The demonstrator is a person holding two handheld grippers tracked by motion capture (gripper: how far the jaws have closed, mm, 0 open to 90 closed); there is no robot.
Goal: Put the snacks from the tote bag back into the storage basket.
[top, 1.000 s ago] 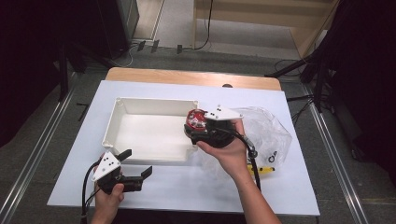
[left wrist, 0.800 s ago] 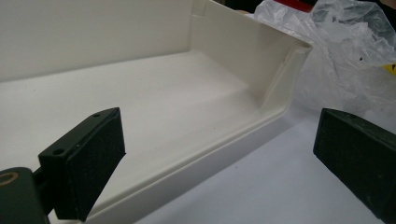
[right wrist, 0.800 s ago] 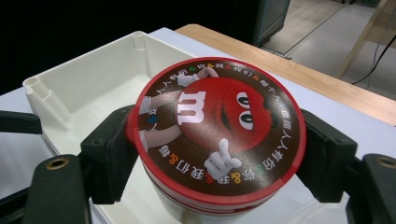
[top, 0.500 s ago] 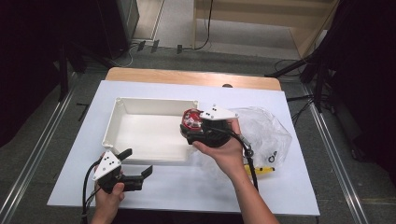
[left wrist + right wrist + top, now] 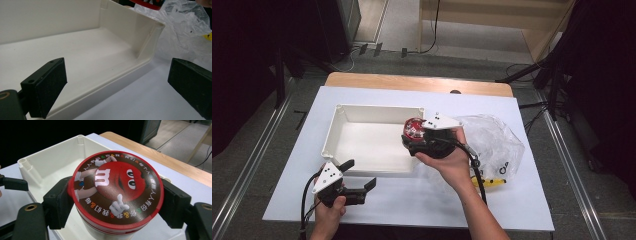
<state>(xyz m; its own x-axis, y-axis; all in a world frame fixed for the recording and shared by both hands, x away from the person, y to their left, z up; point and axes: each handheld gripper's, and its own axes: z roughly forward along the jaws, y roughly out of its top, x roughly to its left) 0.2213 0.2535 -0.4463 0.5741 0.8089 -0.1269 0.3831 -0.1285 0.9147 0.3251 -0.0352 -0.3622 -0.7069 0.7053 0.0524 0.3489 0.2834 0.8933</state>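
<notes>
High view: my right claw (image 5: 416,136) grasps a red-lidded candy tub (image 5: 413,129) and carries it above the right end of the white tray (image 5: 332,137), presumably so that it can be lowered inside; the tray lies lengthwise across the white desk (image 5: 422,200), its floor bare, which leaves room for the tub. Behind my right hand (image 5: 451,159) a crumpled clear plastic bag (image 5: 494,142) rests on the desk just beside the tray's right end, with a yellow item (image 5: 492,183) at its near edge. My left claw (image 5: 362,176) waits released on the desk at the tray's near left corner, kept low and out of the carrying path. Left gripper view: the two black pads (image 5: 47,83) stand wide apart with nothing between them, aimed along the tray's near wall (image 5: 120,82) toward the bag (image 5: 185,30); the tub's red rim (image 5: 147,3) shows at the top edge, above the tray's far end. Right gripper view: the pads (image 5: 58,202) press on opposite sides of the tub just under its round lid (image 5: 116,190), which faces up and so suggests the tub is held upright; the tray (image 5: 50,162) lies below and beyond it, and the left claw's tip (image 5: 13,183) shows at the left edge.
</notes>
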